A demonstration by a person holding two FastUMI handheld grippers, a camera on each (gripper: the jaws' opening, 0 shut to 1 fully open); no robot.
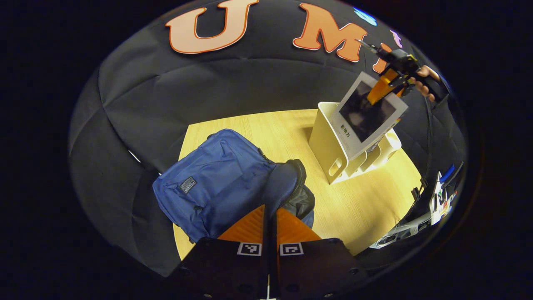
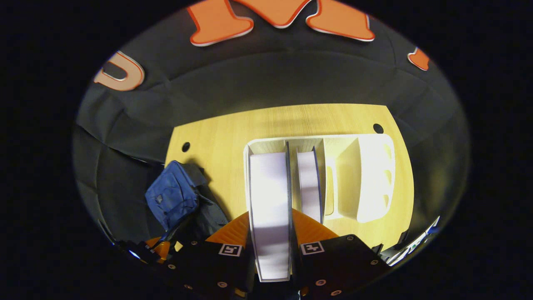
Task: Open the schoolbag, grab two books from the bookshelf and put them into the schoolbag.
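The blue schoolbag lies on the wooden table, its top flap pulled up and its dark inside showing. My left gripper is shut on that flap from the near side. The white bookshelf stands at the table's right. Above it my right gripper holds a book with a dark cover, tilted and lifted out of the shelf. In the right gripper view that book stands edge-on between the fingers of the right gripper. A second book stands in the bookshelf. The schoolbag lies lower left.
The table has two round cable holes near its far edge. Past the table's right edge sits a clutter of cables and small items. The booth's black cloth wall closes in behind and to the left.
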